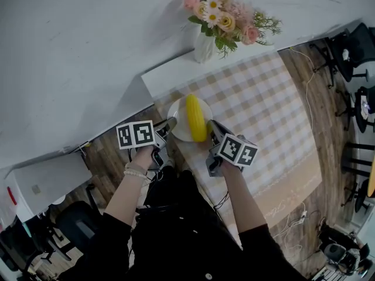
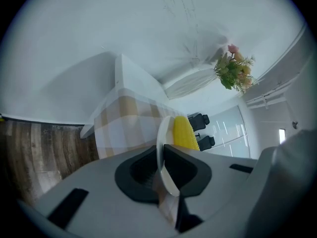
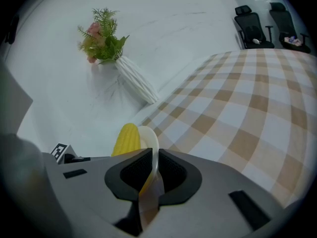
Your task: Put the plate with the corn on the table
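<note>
- Fingers (image 2: pixel 138 175) of the left gripper (image 2: pixel 159 153) are closed narrow on the white plate's (image 2: pixel 163 133) rim, which sits right between the pads.
- Right gripper (image 3: pixel 155 155) does the same on the opposite rim, with its fingers (image 3: pixel 130 175) pinching the thin edge.
- The plate spans the gap between the two sets of fingertips. The corn cob (image 1: pixel 195 117) lies across its middle, just beyond both.
- In the head view the plate is over the near end of the checked tablecloth (image 1: pixel 263 110). I can't tell whether it's resting on the table or just above it.
- Handling guess: the plate is stiff, light and smooth, so the rim could slip in a narrow pinch. It's likely breakable if dropped.
- The cob is loose and round and will probably roll if the plate tilts.
- Best hold looks like what's there now: opposite rim points, kept level.
</note>
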A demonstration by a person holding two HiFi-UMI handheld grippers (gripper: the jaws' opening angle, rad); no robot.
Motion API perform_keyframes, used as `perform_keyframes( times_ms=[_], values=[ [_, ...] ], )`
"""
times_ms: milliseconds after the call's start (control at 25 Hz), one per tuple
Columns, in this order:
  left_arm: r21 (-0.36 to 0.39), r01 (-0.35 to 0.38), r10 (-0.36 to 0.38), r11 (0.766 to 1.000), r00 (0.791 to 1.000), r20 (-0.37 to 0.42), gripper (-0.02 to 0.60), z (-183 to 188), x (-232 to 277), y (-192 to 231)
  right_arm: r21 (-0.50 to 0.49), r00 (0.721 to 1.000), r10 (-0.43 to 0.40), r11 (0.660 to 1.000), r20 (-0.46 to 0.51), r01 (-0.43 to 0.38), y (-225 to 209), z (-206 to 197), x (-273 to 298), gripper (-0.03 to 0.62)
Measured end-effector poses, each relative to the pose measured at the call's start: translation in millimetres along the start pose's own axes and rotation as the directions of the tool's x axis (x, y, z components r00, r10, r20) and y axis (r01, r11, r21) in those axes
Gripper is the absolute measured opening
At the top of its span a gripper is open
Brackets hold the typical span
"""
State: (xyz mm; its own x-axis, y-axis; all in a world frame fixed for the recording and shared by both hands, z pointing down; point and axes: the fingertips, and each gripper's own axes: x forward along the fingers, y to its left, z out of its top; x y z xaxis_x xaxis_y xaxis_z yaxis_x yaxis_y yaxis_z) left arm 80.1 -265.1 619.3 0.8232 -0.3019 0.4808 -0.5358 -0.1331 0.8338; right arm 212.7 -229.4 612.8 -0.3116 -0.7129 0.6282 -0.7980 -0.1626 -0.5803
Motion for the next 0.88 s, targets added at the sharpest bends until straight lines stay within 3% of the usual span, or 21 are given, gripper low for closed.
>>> perform_keyframes(
  times_ms=[240,440,880],
  values=[
    [0.060,-0.061,0.064,0.996,0.997,-0.042,0.054,-3,3,-1,-0.033,0.998,-0.056,0.998,-0.021,0.056,-7,-2,2,0.069],
    [0.159,-0.127,0.140,0.979,0.987,-0.072,0.072,-5,5,-4,-0.036,0.995,-0.093,0.995,-0.028,0.092,-11,-1,2,0.071],
    [0.243,-0.163,0.193,0.956,0.976,-0.104,0.077,-8,6,-6,-0.068,0.988,-0.149,0.987,-0.043,0.146,-14,-3,4,0.072]
  ],
)
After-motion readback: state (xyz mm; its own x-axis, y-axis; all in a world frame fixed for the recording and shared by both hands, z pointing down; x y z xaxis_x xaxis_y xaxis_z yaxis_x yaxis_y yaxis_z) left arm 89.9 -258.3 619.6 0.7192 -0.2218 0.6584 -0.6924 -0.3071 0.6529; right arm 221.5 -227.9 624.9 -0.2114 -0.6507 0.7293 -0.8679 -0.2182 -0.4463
